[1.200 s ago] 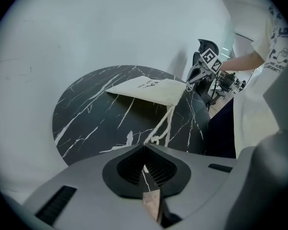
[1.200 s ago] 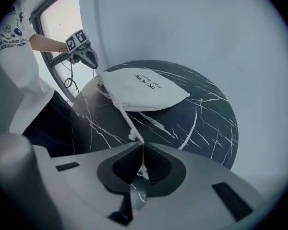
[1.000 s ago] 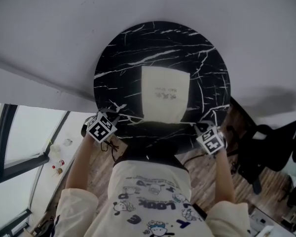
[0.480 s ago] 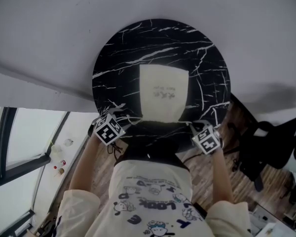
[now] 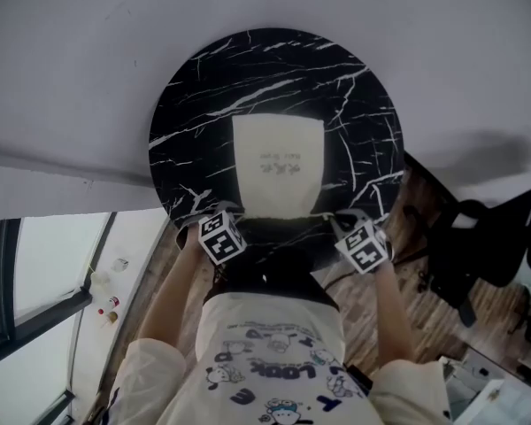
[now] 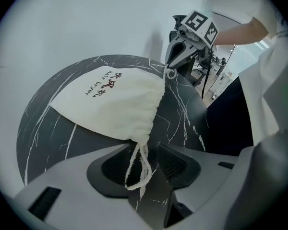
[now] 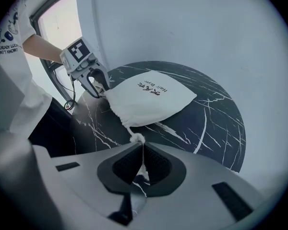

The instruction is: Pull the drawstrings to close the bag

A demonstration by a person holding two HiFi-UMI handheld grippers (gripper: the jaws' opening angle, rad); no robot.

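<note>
Bag (image 5: pixel 277 162) lies flat on table (image 5: pixel 203 87), mouth toward the person. Right hand-held gripper (image 7: pixel 141 164) is clamped on its drawstring (image 7: pixel 136 139), anchoring that side. Left hand-held gripper (image 6: pixel 148 170) just opened wide. Its cord loop (image 6: pixel 133 169) hangs loose between the jaws, likely for a regrip.

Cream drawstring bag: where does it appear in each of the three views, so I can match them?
Head view: bag at centre, just above the middle.
Left gripper view: bag left of centre, upper half.
Right gripper view: bag at centre, just above the middle.
Shared landmark: the round black marble table under it, in all three views.
</note>
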